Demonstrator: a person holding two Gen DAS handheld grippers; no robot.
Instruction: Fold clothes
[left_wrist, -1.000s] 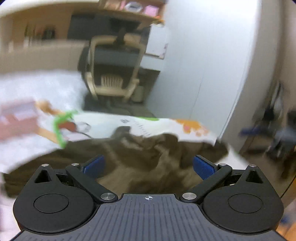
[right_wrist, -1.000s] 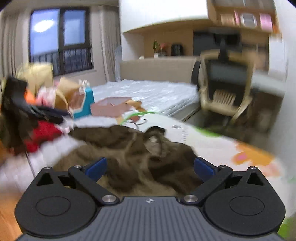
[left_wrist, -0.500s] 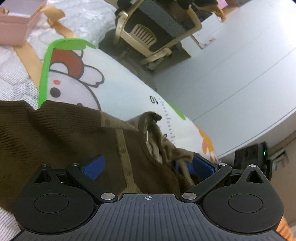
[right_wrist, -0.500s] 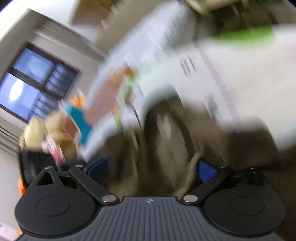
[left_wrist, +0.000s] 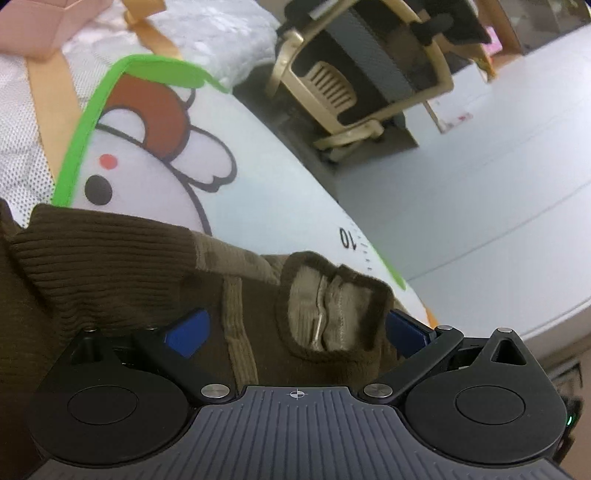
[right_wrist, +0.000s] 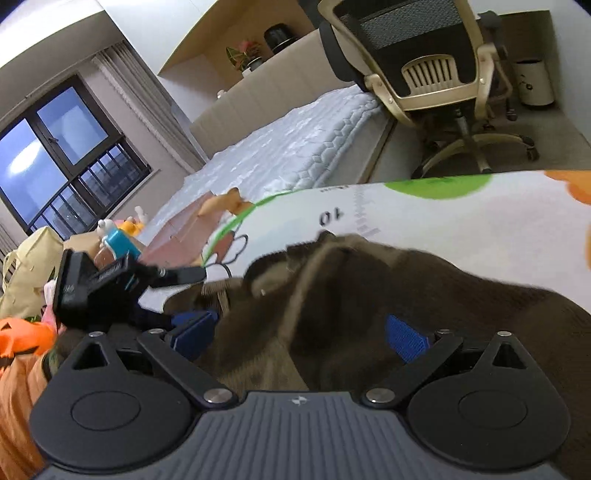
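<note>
A brown ribbed knit garment (left_wrist: 110, 266) is spread on a cartoon-printed play mat (left_wrist: 266, 206). Both claws are held open. The folded neckline (left_wrist: 332, 306) is framed directly between the left claw (left_wrist: 295, 332) fingers; the right claw (right_wrist: 299, 336) is lowered over cloth alongside, equally near.

Brown ribbed garment (left_wrist: 110, 266), green-edged cartoon mat (left_wrist: 155, 162), perhaps pink box (left_wrist: 33, 26)

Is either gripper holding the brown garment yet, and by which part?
Nothing is held. The left gripper and right gripper stand open over the brown ribbed knit garment, the left one straddling its collar.
</note>
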